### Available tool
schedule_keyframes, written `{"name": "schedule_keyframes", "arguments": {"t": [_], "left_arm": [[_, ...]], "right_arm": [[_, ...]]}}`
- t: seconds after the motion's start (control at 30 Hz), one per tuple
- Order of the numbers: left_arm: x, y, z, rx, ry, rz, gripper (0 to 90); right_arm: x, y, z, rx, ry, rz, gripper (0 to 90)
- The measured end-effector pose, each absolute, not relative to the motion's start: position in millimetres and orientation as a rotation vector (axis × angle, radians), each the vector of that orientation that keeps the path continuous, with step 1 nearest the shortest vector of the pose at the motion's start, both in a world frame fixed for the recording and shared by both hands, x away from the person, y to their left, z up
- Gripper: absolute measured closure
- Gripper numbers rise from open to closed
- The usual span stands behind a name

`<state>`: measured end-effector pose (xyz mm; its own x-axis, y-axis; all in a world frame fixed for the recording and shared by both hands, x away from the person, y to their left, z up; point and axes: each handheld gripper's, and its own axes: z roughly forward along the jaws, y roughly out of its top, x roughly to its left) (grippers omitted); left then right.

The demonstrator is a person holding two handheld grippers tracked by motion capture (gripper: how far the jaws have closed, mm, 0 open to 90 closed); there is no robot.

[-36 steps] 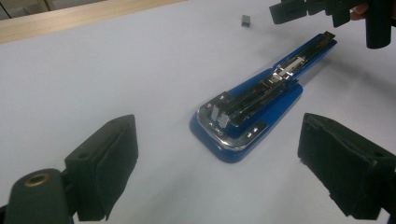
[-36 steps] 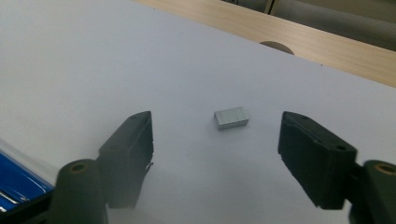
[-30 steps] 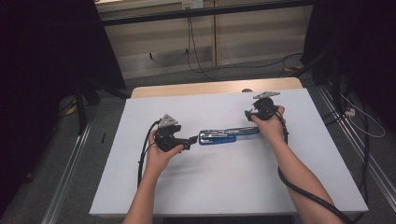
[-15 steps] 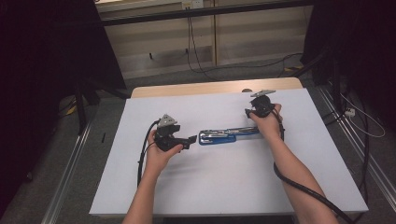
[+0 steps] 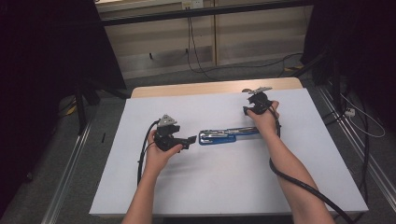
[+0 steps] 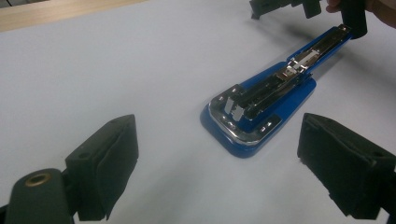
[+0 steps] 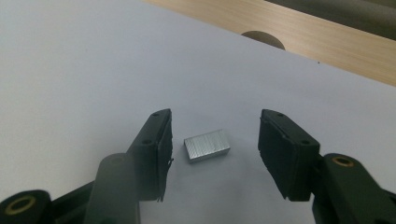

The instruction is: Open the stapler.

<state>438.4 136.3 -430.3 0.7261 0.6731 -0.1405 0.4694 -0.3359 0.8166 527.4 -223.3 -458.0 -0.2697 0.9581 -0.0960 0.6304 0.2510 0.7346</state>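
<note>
Your right gripper (image 7: 212, 154) has just been re-opening, jaws either side of the staple block (image 7: 207, 146), pads not touching, prob. lined up to pinch it. The opened stapler (image 5: 228, 135) lies mid-table, at 3 o'clock of your left gripper (image 5: 190, 140), which waits open.

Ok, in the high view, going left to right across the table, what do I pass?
Left gripper → blue stapler, opened out flat → right gripper, held at the stapler's far end.
</note>
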Motion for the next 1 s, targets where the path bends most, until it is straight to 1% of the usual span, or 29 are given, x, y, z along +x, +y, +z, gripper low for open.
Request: {"name": "schedule_keyframes", "arguments": {"t": [0.6, 0.83, 1.0], "left_arm": [[438.9, 138.0, -430.1, 1.988, 0.872, 0.270, 12.7], [438.8, 137.4, -430.1, 1.988, 0.868, 0.271, 12.9], [438.0, 136.1, -429.3, 1.986, 0.853, 0.274, 13.5]], "right_arm": [[536.6, -215.7, -462.3, 1.427, 2.004, 0.730, 43.9], [534.6, -218.7, -463.0, 1.445, 1.999, 0.720, 45.4], [531.5, -225.3, -463.0, 1.474, 1.996, 0.736, 48.0]]}}
